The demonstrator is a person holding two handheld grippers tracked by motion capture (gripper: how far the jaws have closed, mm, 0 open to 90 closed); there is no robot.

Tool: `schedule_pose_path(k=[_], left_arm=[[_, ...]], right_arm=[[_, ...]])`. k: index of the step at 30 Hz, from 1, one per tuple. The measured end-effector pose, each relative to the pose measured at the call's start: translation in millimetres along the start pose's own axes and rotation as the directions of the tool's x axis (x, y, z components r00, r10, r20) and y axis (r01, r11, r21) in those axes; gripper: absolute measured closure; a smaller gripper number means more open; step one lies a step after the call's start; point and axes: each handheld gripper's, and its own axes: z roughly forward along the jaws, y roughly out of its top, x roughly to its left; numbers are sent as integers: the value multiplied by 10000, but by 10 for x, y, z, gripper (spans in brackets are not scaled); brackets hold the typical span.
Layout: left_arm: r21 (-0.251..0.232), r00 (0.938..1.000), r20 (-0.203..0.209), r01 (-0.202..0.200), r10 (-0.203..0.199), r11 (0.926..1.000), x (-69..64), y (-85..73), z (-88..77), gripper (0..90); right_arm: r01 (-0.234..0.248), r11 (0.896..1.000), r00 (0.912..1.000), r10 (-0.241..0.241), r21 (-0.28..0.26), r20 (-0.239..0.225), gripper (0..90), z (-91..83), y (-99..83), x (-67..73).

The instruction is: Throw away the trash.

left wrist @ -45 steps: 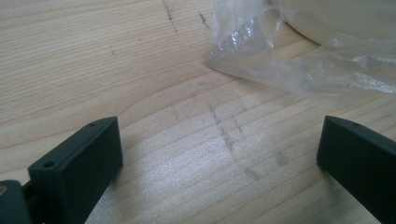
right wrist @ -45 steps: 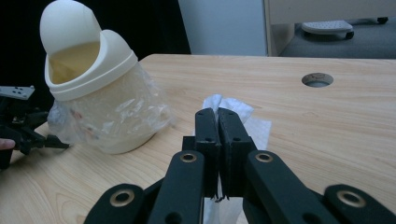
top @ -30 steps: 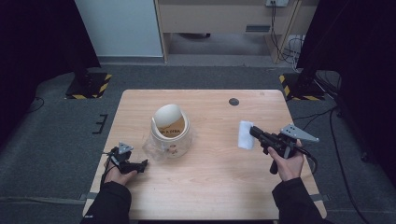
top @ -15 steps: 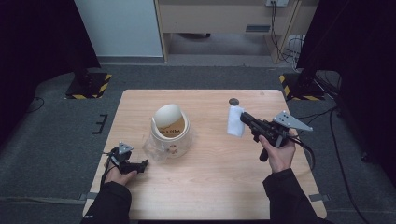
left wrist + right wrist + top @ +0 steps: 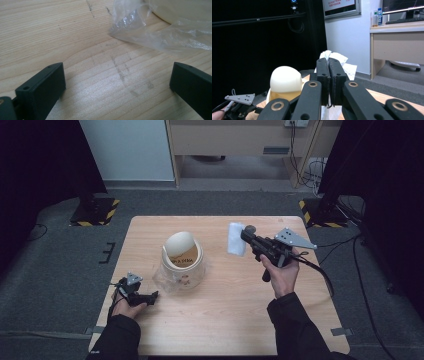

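- My right gripper (image 5: 245,236) is clamped on a white paper tissue (image 5: 235,239), held in the air over the far right of the wooden table (image 5: 220,320), right of the cup (image 5: 183,265)
- My left gripper (image 5: 117,82) rests wide apart, holding nothing, beside crinkled clear plastic wrap (image 5: 150,32)
- I judge the tissue is picked up; wiping or dropping it in the cup remains
- The cup is a round, smooth cream paper tub, its domed lid (image 5: 179,242) tilted on the rim

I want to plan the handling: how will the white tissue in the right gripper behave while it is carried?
The white tissue is probably floppy: it hangs crumpled from the right gripper, whose jaws are shut on it. It looks very light, so it may flutter or swing. Being thin, it could tear if it is pulled against the cream container.
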Motion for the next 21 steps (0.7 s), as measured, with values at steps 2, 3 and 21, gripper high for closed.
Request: schedule_pose_path(k=[2, 3, 21], left_arm=[[3, 10000, 2, -4, 4, 10000, 0, 0, 0, 0], [1, 10000, 1, -1, 1, 10000, 0, 0, 0, 0], [2, 10000, 4, -4, 4, 10000, 1, 0, 0, 0]], right_arm=[[86, 10000, 9999, -86, -27, -53, 880, 62, 11, 35], [77, 10000, 9999, -78, -63, -99, 879, 94, 14, 51], [627, 9979, 9953, -638, -175, -734, 880, 513, 135, 345]])
